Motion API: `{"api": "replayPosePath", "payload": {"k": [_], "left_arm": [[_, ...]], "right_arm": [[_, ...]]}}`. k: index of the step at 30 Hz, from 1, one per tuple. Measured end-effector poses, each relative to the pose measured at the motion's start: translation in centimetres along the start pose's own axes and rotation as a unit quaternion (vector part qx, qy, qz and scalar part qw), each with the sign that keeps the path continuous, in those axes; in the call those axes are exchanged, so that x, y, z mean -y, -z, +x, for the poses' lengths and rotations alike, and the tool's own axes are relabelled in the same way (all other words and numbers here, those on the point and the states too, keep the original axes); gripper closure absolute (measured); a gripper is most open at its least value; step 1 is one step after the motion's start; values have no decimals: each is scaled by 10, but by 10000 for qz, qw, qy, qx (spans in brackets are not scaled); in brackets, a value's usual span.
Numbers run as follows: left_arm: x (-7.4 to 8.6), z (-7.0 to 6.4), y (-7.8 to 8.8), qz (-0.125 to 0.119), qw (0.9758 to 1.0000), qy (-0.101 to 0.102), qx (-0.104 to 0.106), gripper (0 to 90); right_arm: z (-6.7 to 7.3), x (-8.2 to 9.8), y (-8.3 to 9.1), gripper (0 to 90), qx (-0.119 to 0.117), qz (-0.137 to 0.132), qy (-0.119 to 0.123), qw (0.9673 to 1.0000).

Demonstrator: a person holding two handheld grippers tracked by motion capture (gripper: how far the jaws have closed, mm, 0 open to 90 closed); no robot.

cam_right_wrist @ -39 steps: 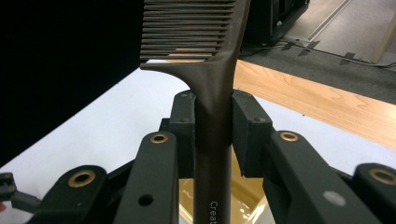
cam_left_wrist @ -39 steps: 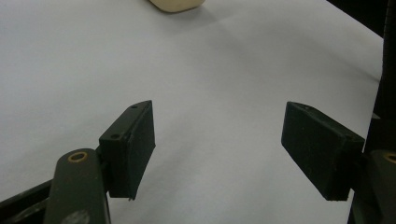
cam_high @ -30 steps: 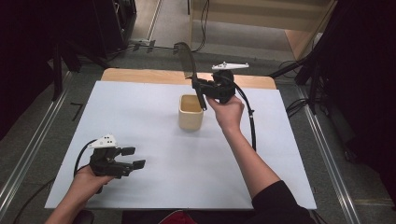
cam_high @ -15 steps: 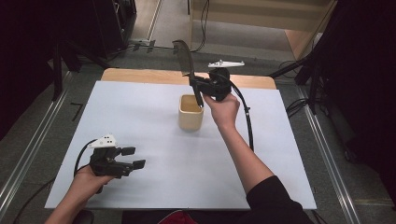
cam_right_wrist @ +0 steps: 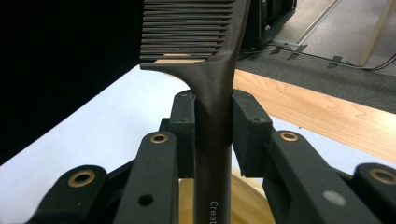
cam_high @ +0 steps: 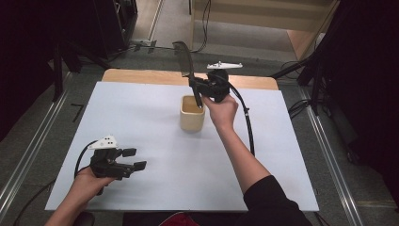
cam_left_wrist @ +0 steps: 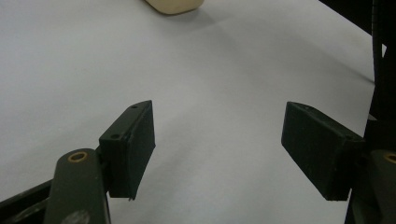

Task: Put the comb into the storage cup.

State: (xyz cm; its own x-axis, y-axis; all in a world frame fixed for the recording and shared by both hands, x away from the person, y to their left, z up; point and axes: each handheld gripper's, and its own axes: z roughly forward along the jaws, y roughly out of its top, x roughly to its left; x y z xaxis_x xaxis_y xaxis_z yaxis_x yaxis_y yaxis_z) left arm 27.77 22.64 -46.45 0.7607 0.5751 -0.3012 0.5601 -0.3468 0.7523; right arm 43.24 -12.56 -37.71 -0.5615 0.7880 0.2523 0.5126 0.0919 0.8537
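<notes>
A cream cup (cam_high: 192, 114) stands near the middle of the white table top (cam_high: 141, 122). Directly above it my right gripper (cam_high: 196, 87) is shut on the handle of a dark comb (cam_high: 184, 59), whose lower tip dips into the cup's mouth. In the right gripper view the comb (cam_right_wrist: 212, 70) stands upright, clamped between both pads (cam_right_wrist: 247, 135), teeth pointing left, with the cup's rim (cam_right_wrist: 247, 196) below. My left gripper (cam_high: 134, 159) rests low at the front left, open and holding nothing. The left gripper view has its pads (cam_left_wrist: 133, 144) wide apart over bare table, the cup (cam_left_wrist: 175, 5) far off.
A wooden strip (cam_high: 146, 76) runs along the table's far edge. Metal rails (cam_high: 28, 155) flank the table on both sides. The right gripper's black cable (cam_high: 248, 127) loops down along the forearm. Dark stands and cables sit on the floor behind.
The right gripper has lifted the comb a little and shifted it slightly left above the cup. The left gripper has stayed where it was, still open.
</notes>
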Motion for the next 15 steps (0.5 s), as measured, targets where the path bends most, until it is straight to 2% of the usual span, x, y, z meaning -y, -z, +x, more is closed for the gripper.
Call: {"api": "replayPosePath", "payload": {"k": [15], "left_arm": [[-1,-1,-1,24,10000,-18,-3,273]], "right_arm": [[2,7,-6,700,31,-44,24,10000]]}}
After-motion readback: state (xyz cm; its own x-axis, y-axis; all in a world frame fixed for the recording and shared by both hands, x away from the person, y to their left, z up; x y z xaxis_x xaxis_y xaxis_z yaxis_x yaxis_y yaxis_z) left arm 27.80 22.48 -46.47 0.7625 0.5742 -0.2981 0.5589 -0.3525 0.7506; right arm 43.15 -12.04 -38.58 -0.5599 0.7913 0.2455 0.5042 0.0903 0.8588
